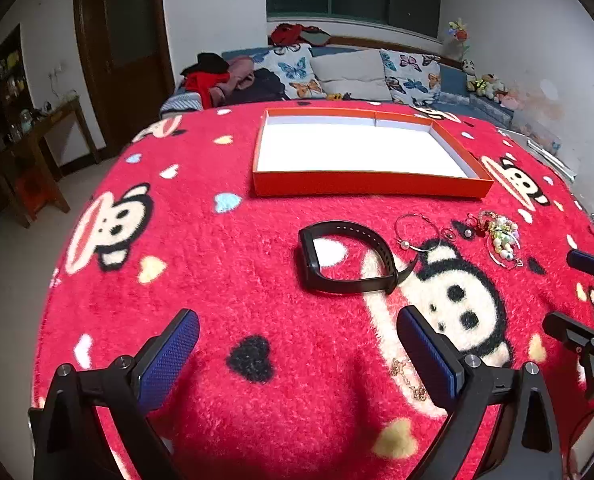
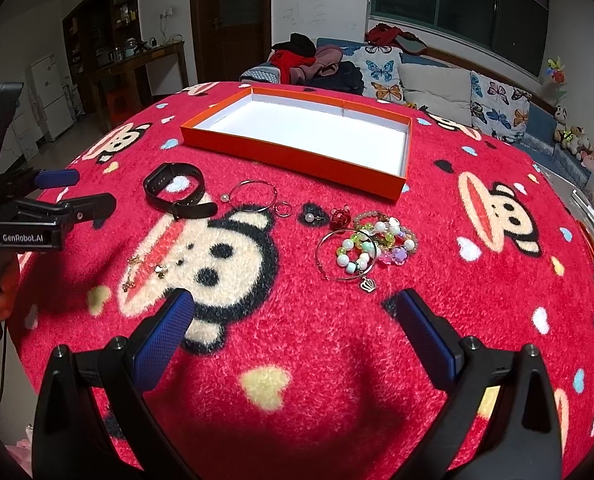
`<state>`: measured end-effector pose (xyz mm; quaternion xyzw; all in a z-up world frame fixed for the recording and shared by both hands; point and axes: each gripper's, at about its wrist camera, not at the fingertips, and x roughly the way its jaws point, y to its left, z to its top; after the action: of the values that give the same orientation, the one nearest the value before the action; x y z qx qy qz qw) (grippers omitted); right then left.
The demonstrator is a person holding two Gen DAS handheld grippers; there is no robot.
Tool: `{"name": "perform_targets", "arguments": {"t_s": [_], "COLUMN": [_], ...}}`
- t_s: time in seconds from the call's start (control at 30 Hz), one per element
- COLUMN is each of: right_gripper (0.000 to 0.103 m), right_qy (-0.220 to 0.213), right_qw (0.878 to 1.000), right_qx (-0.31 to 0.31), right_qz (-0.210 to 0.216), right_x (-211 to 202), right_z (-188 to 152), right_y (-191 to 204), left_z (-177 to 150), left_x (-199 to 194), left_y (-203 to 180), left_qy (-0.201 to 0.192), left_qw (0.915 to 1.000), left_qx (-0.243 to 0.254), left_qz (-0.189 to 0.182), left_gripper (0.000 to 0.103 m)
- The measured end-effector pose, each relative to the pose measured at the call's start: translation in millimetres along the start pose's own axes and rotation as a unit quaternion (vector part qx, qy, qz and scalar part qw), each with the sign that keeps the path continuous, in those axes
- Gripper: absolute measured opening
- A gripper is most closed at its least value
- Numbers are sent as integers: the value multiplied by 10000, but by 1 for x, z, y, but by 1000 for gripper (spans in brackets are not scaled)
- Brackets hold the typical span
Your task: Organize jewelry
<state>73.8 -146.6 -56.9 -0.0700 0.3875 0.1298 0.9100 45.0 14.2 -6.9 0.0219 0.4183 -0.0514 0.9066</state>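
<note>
The left tongs point(image 1: 297, 344) hang spread wide over the red fleece blanket point(image 1: 225, 280) that covers the table, gripping nothing. The black wristband point(image 1: 349, 258) lies just ahead of them, and the thin gold chain point(image 1: 407, 378) sits close by their right finger; from this view the chain is half hidden, so its full run is better read from the right wrist camera, where it trails across the cream monkey face.

The wristband looks like the sensible first pick for this side. It stands up off the pile in a stiff loop, so closing on one strap wall from above should hold without snagging fleece. The chain will probably need a low pinch at a bunched part, or it will slip.

Further right lie the wire hoop with a pearl point(image 2: 253, 196), a small ring, a pearl stud and a red bead, then the tangle of beaded bracelets point(image 2: 373, 244) with a silver bangle carrying a crown charm. The right tongs point(image 2: 297, 336) are equally wide apart and empty, just short of that cluster. Lift one bracelet at a time, since they overlap.

The orange tray point(image 1: 373, 188) waits empty at the far side, well apart from everything; nothing is in it yet.
</note>
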Motion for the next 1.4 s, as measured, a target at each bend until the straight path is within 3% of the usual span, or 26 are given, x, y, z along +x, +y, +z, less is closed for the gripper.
{"name": "perform_targets", "arguments": {"t_s": [0.23,0.6,0.8,1.17,1.23,1.4], "right_gripper": [101,101,102,101,101,97], "right_qy": [75,220,304,513,554,679], "right_qw": [10000,9997,9993,9972,9964,9931], "right_qx": [-24,16,27,18,8,44], "right_qz": [35,144,198,548,634,953], "right_x": [7,22,29,43,45,52], "right_z": [3,9,15,22,23,27], "right_y": [-1,-5,-6,-5,-5,-6], "left_z": [10,33,40,45,44,45], "left_x": [12,47,66,93,96,104], "left_y": [-1,-2,-1,-22,-24,-24], "left_qy": [-34,109,228,363,372,414], "left_qw": [9996,9907,9740,9442,9405,9373], "left_qx": [108,1159,1779,2737,2817,2761], "left_qz": [-268,-698,-1383,-1794,-1862,-2087], "left_gripper": [103,103,103,103,103,92]}}
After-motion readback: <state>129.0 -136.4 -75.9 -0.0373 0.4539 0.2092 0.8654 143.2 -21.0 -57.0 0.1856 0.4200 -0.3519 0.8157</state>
